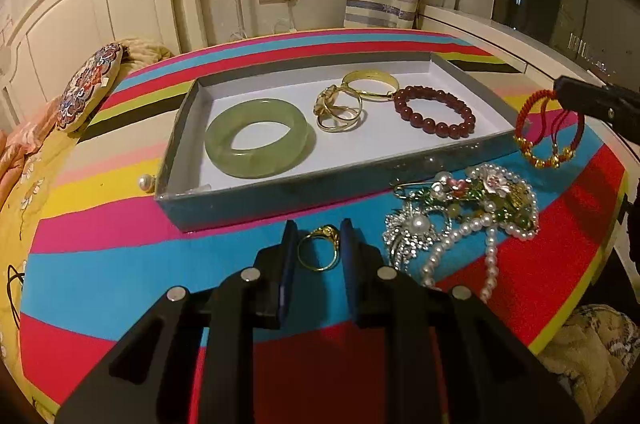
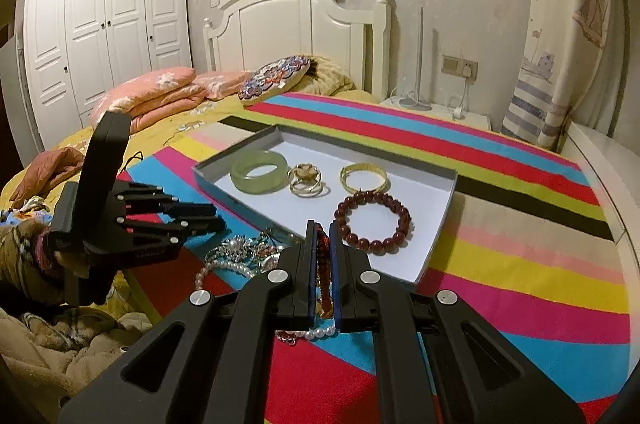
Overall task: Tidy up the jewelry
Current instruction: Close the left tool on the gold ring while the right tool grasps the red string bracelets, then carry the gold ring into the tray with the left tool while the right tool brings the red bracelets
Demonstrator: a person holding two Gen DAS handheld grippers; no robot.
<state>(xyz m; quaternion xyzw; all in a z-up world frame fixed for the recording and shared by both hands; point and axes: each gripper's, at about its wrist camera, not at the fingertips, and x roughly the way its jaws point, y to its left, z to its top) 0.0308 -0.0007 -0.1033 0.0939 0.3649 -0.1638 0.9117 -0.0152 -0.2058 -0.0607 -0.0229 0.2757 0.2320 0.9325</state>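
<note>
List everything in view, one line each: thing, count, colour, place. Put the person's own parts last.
box lid tray: one, grey outside and white inside, on the striped cover
jade bangle: one, pale green, left in the tray
gold rings: a cluster, gold, middle of the tray
gold bangle: one, gold, back of the tray
bead bracelet: one, dark red, right in the tray
gold ring: one, gold, on the cover between the left gripper's fingers
jewelry pile: pearls, brooches, mixed colours, in front of the tray
red cord bracelets: red with gold beads, hanging from the right gripper
striped cover: one, multicoloured, on the bed
left gripper: black, around the ring, grip unclear
right gripper: black, shut on the cords
</note>
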